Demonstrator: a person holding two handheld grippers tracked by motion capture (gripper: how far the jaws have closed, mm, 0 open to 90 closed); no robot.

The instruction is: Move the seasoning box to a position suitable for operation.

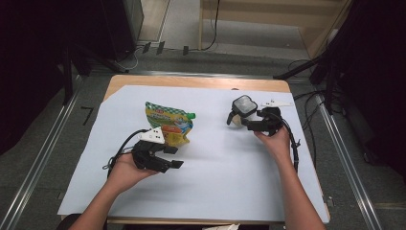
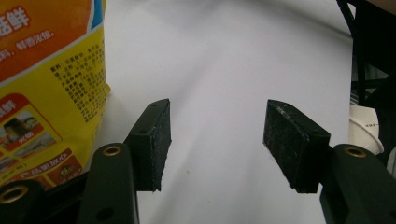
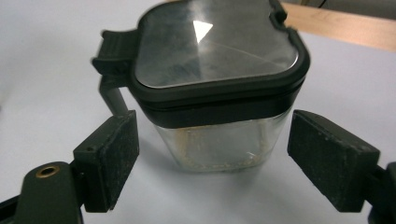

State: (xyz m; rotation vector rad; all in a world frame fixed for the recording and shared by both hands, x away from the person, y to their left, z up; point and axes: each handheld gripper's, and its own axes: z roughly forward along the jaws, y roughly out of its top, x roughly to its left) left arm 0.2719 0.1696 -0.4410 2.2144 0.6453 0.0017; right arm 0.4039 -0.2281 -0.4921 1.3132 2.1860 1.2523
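Clear plastic and a black flip lid mark the container (image 3: 219,88) that sits straight ahead of our right gripper (image 3: 212,158), between its two jaws but touched by neither; the pads (image 3: 109,156) stand wide to either side of the see-through body, so this gripper is released, not gripping. In the high view the same right gripper (image 1: 242,120) lies level on the pale sheet (image 1: 215,182) with the container (image 1: 243,106) just beyond its tips. Our left gripper (image 1: 173,156) rests apart, its jaws parted and empty over bare sheet, with the yellow seasoning pouch (image 2: 46,84) just off its left jaw and untouched; from above, the pouch (image 1: 168,122) stands just beyond it. We judge the step in hand to be the approach to the container. The next move calls for easing the right gripper slightly forward so the pads flank the body below the lid rim, then closing squarely on the flat sides so it doesn't twist or tip.
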